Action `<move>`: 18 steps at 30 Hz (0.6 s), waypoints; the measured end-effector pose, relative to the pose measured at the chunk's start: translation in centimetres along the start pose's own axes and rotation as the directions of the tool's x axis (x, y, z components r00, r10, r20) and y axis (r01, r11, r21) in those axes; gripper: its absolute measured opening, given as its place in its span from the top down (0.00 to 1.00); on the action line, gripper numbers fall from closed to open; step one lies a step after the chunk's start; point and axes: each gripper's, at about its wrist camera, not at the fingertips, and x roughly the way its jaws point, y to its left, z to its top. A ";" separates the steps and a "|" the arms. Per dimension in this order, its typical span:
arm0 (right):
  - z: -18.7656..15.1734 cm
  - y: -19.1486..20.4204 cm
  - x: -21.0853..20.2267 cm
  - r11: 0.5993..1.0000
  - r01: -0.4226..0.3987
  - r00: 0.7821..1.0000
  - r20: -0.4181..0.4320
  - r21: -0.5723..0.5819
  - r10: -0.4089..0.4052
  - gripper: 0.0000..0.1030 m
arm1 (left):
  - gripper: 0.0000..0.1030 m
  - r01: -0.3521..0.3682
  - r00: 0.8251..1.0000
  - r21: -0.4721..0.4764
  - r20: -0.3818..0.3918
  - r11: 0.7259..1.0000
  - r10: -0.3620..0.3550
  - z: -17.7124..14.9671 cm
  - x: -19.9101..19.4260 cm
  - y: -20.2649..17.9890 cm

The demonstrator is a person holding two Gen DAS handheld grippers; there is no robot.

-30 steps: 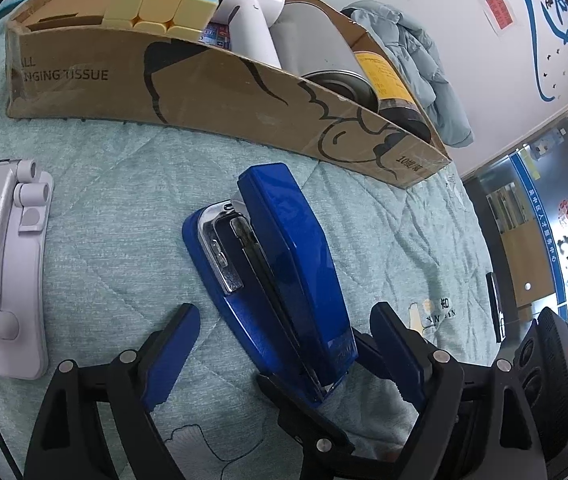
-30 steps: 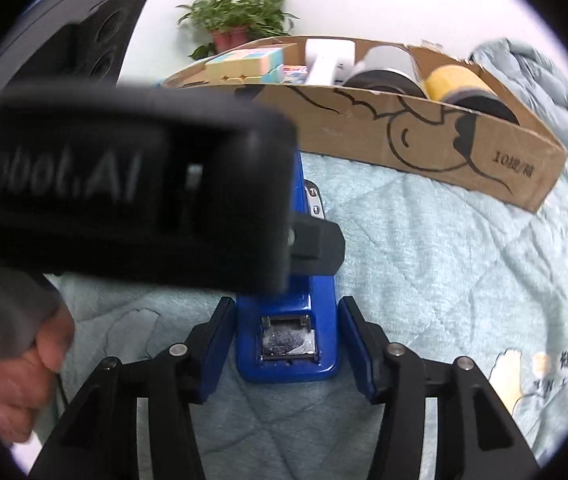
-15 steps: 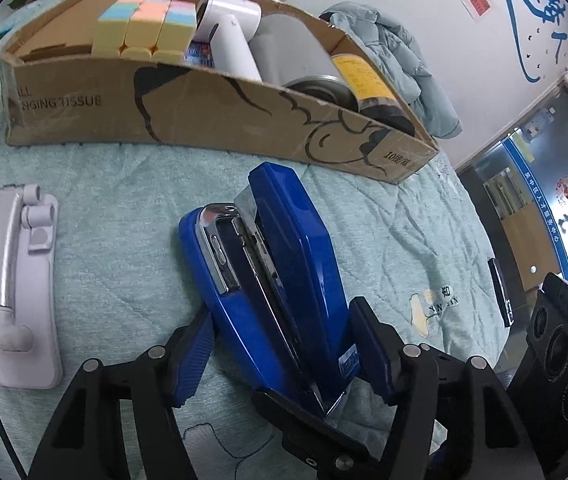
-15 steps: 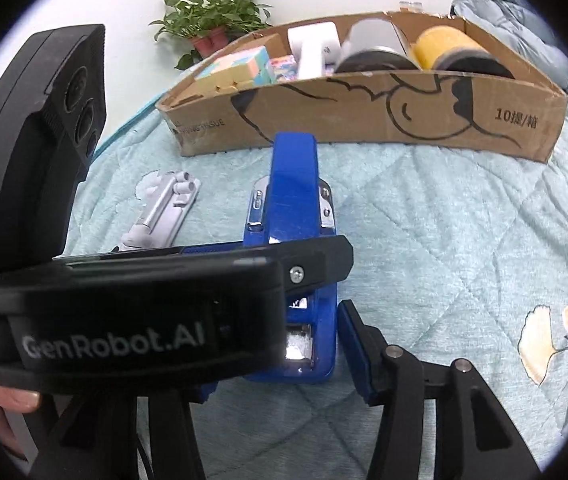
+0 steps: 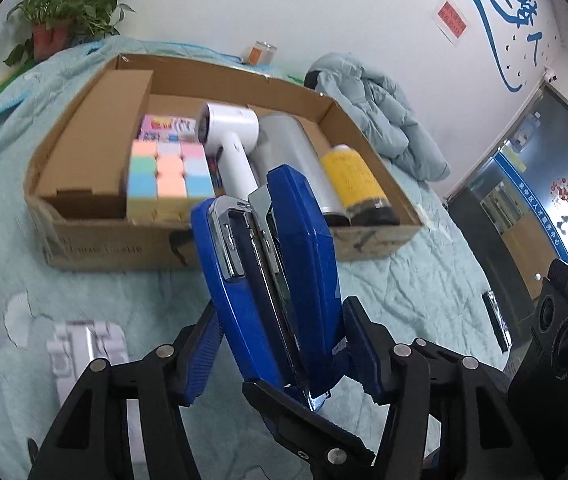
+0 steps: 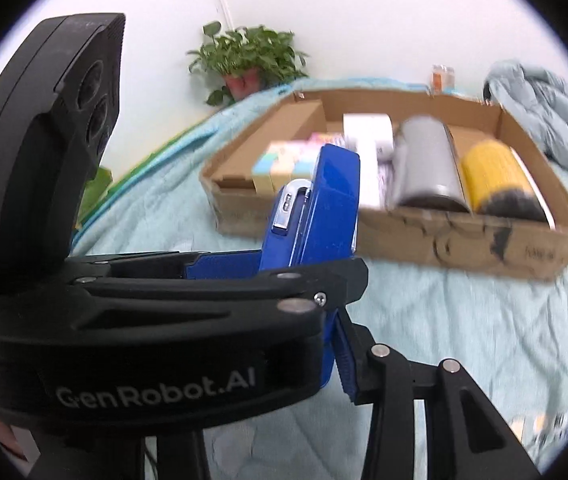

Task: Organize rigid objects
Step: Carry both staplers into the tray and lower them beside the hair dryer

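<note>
A blue stapler (image 5: 284, 264) hangs tilted above the teal quilt, its nose toward the cardboard box (image 5: 96, 244). My left gripper (image 5: 282, 344) has its jaws closing, with both blue pads pressed on the stapler's rear sides. In the right wrist view the same stapler (image 6: 324, 208) rises past the left gripper's black body (image 6: 124, 320). My right gripper (image 6: 296, 356) is also closing on the stapler's back end. Its right pad (image 6: 344, 360) touches the stapler. Its left finger is hidden behind the left gripper.
The box holds a pastel cube (image 5: 168, 176), a white handheld device (image 5: 232, 140), a grey cylinder (image 5: 296, 148) and a yellow bottle (image 5: 352, 176). A white stand (image 5: 84, 344) lies on the quilt at left. A jacket (image 5: 384, 112) and a potted plant (image 5: 64, 12) are behind.
Both grippers closed in on the stapler and lifted it off the quilt. The views rose and now look into the box from higher up.
</note>
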 end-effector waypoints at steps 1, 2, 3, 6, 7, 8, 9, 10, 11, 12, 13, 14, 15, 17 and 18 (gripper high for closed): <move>0.2 0.0 0.1 1.000 -0.003 1.000 0.004 -0.005 0.003 0.61 | 0.45 0.001 1.000 0.000 0.005 1.000 -0.001 0.5 -0.1 0.2; 0.6 0.0 0.2 1.000 -0.013 1.000 0.008 -0.005 0.013 0.61 | 0.45 0.002 1.000 0.004 0.013 1.000 -0.002 1.1 -0.3 0.3; 1.2 -0.1 0.4 1.000 -0.020 1.000 0.014 -0.005 0.020 0.61 | 0.45 0.004 1.000 0.006 0.019 1.000 -0.004 1.7 -0.4 0.5; 2.8 0.1 0.6 0.999 -0.010 0.999 0.039 -0.034 0.012 0.61 | 0.45 0.020 0.999 0.010 0.036 1.000 -0.021 3.8 -0.7 0.8; 3.3 0.1 0.5 0.999 -0.005 0.999 0.046 -0.045 0.007 0.61 | 0.45 0.032 0.999 0.009 0.044 0.999 -0.032 4.8 -0.6 1.0; 4.1 -0.1 0.4 0.998 0.001 0.999 0.054 -0.056 0.002 0.61 | 0.45 0.044 0.998 0.007 0.046 0.999 -0.044 5.7 -0.5 1.1; 5.0 -0.3 0.4 0.998 0.002 0.998 0.057 -0.059 0.002 0.61 | 0.46 0.056 0.997 0.001 0.045 0.998 -0.056 6.6 -0.3 1.3; 5.6 -0.7 0.8 0.998 -0.003 0.998 0.056 -0.056 0.006 0.61 | 0.46 0.068 0.997 -0.009 0.042 0.998 -0.067 7.7 0.1 1.6; 6.4 -1.2 1.2 0.999 -0.014 0.999 0.050 -0.052 0.016 0.61 | 0.47 0.077 0.996 -0.013 0.041 0.997 -0.076 8.6 0.5 1.6; 7.1 -1.8 1.6 0.999 -0.021 0.999 0.045 -0.046 0.023 0.61 | 0.47 0.087 0.996 -0.014 0.037 0.996 -0.087 9.5 1.0 1.8; 7.5 -2.2 1.7 0.999 -0.021 0.999 0.042 -0.043 0.023 0.61 | 0.47 0.092 0.995 -0.023 0.029 0.995 -0.091 10.5 1.6 2.2; 8.1 -2.5 2.0 0.999 -0.019 0.999 0.039 -0.048 0.021 0.61 | 0.47 0.087 0.996 -0.026 0.021 0.996 -0.087 11.2 2.1 2.3; 8.7 -2.9 2.6 0.998 -0.020 0.999 0.028 -0.057 0.022 0.61 | 0.47 0.079 0.997 -0.020 0.017 0.997 -0.079 11.9 2.6 2.3; 9.6 -3.6 3.5 0.998 -0.036 0.999 0.014 -0.056 0.037 0.61 | 0.47 0.070 0.998 -0.023 0.006 0.997 -0.070 13.2 3.7 2.8; 9.9 -3.8 3.8 0.998 -0.043 0.999 0.009 -0.055 0.043 0.61 | 0.47 0.065 0.998 -0.027 0.002 0.997 -0.065 13.7 4.3 2.9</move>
